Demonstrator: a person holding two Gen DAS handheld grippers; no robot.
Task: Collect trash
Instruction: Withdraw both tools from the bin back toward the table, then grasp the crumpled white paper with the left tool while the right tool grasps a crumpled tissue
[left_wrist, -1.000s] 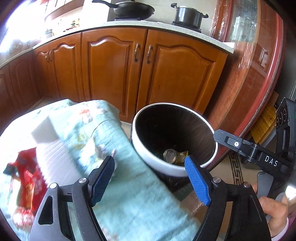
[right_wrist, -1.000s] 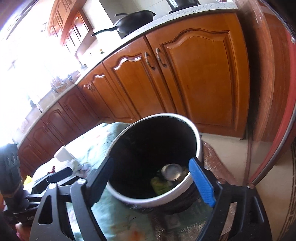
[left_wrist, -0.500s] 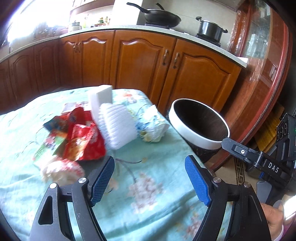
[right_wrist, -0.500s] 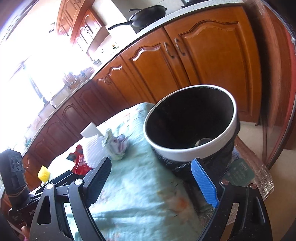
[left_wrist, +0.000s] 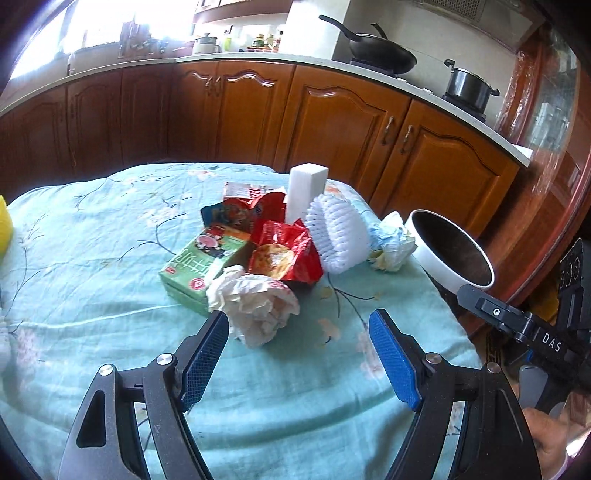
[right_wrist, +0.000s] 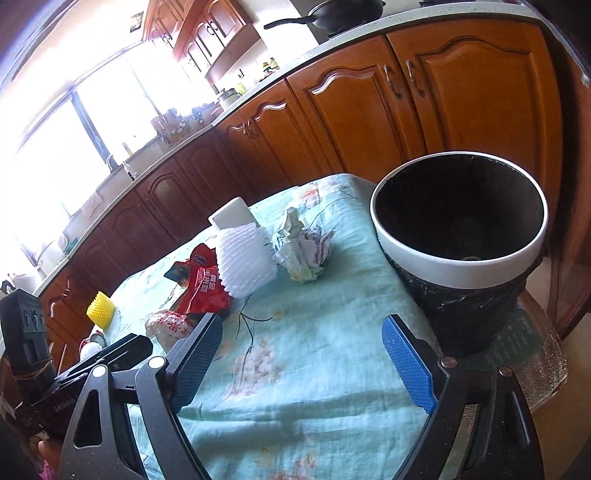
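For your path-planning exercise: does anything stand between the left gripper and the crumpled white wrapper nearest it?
Nothing visible does. The left gripper is open and empty, and the white wrapper lies just beyond its fingertips on the tablecloth. The green carton and red bag sit behind the wrapper, not before it.

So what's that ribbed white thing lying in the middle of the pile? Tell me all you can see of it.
The ribbed white thing looks like a soft foam net sleeve, a short tube of raised ridges in rows, empty as far as shows. It lies tilted on the turquoise tablecloth, leaning against an upright white block behind it. A red snack wrapper touches one side; a crumpled paper ball sits close on the other. Neither gripper touches it.
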